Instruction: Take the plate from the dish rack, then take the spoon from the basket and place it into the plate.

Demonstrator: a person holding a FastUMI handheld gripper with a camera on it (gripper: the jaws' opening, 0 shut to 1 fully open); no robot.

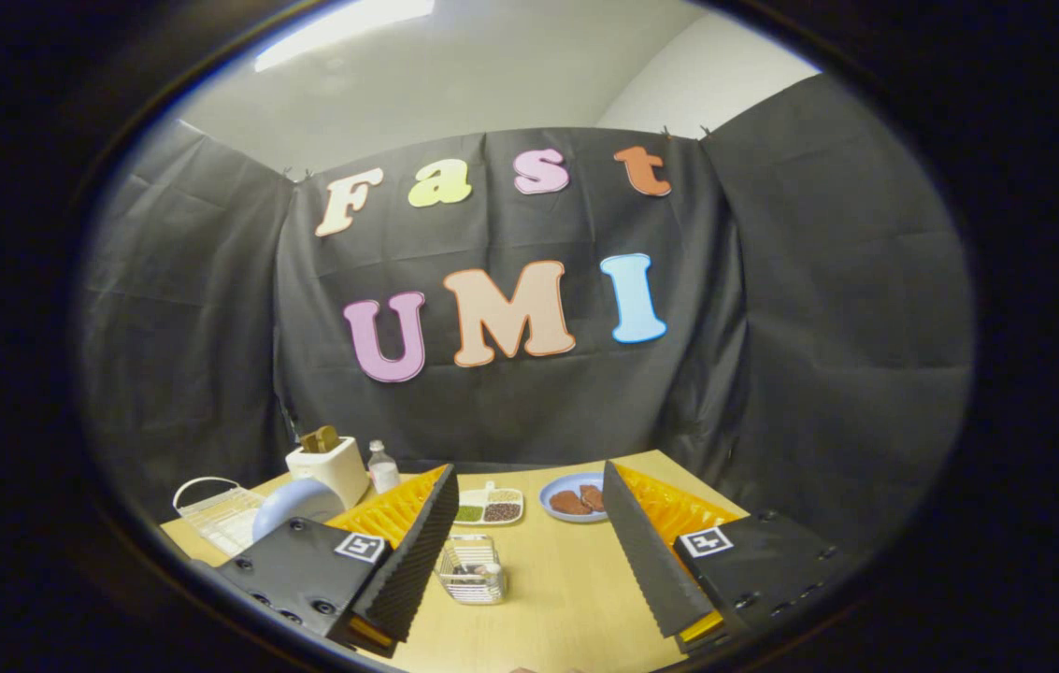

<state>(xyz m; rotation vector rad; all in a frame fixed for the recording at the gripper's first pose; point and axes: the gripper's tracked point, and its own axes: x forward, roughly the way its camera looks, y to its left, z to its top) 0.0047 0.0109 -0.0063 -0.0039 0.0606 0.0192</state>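
My gripper [529, 509] is open, its two fingers spread wide above the wooden table [566, 598] with nothing between them. A small wire basket [471, 568] stands on the table between the fingers, nearer the left one; something light lies inside it, too small to make out. Left of the left finger a pale blue plate [295, 503] stands on edge in a white wire dish rack [216, 512], partly hidden by the finger.
A white toaster [328, 465] with bread in it and a small bottle [382, 465] stand at the back left. A divided white dish [490, 508] of beans and a blue plate [572, 497] holding brown food lie beyond the fingers.
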